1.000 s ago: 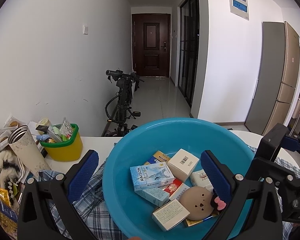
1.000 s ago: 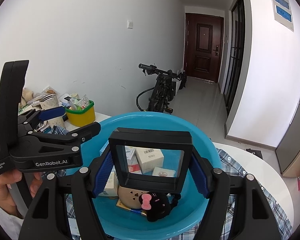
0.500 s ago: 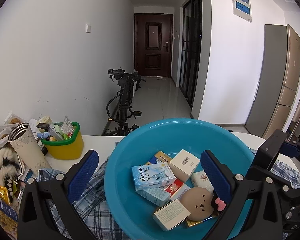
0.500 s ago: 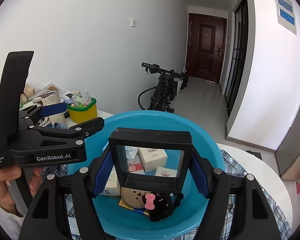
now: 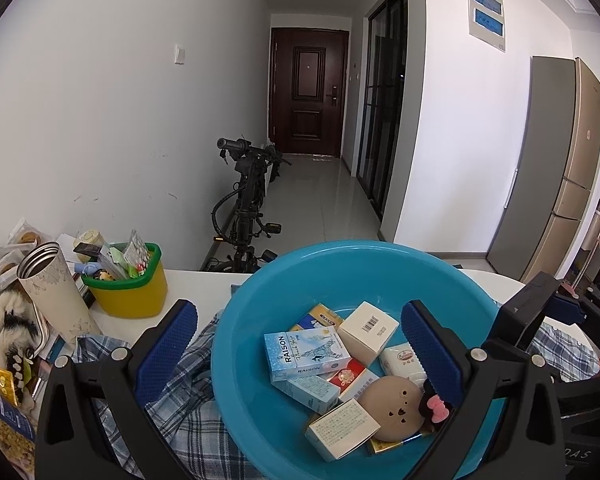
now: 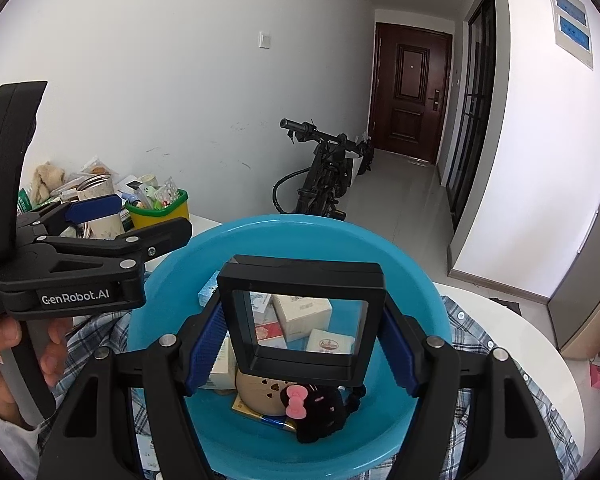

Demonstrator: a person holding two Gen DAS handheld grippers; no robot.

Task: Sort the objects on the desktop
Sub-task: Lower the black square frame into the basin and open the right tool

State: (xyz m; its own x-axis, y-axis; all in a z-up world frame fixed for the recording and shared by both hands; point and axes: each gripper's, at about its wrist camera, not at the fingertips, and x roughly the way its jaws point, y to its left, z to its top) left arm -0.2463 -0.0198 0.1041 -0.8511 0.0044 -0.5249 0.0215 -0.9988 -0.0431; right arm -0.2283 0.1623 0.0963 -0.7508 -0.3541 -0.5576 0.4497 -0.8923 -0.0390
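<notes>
The black frame [image 6: 300, 316] hides part of the boxes in the blue basin [image 6: 172, 280]; the yellow cup's [image 5: 132, 300] contents are too small to identify

boxes [image 5: 306, 354] lie in basin [image 5: 260, 292], bin [image 5: 128, 292] to its left.

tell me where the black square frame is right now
The black square frame sits centre in the right wrist view, clamped between the right tool's blue pads, held above the blue basin of small boxes.
</notes>
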